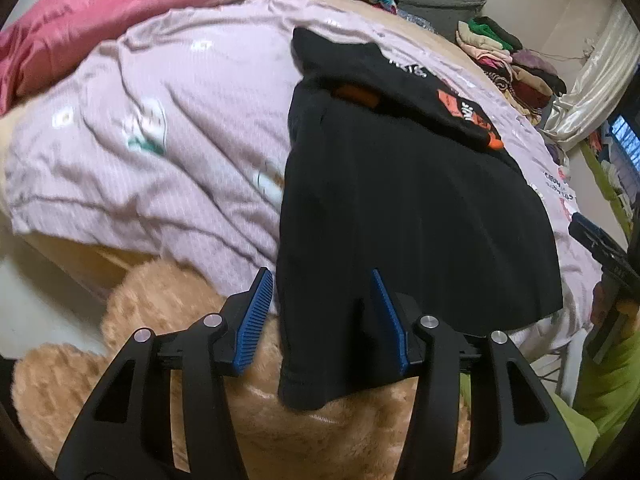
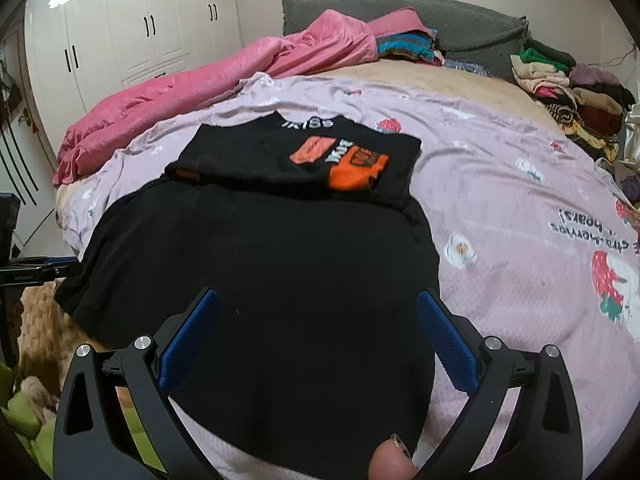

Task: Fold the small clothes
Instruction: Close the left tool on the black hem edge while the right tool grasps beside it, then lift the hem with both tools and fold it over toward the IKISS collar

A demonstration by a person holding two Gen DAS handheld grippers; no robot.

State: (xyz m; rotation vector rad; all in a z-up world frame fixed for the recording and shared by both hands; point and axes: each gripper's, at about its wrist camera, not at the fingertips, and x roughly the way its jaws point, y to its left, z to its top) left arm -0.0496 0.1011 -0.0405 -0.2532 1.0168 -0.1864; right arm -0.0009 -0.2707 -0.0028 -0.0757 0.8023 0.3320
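A black garment point(image 1: 400, 200) with an orange print point(image 2: 344, 160) lies on the lilac strawberry sheet point(image 2: 500, 184); its top part is folded down over the body. In the left wrist view its near left corner hangs off the bed edge between the blue pads of my left gripper point(image 1: 320, 284). The jaws stand half closed around that corner, and the left pad point(image 1: 256, 308) is just clear of the cloth. My right gripper point(image 2: 316, 320) hovers wide open over the near hem, pads well apart. A person's fingertip point(image 2: 390, 460) shows at the bottom.
A pink quilt point(image 2: 180, 100) lies along the bed's far left, by a grey headboard cushion point(image 2: 440, 20). Stacks of folded clothes point(image 2: 568, 88) sit at the far right. White wardrobes point(image 2: 120, 32) stand behind. A tan fuzzy blanket point(image 1: 160, 320) hangs at the near edge.
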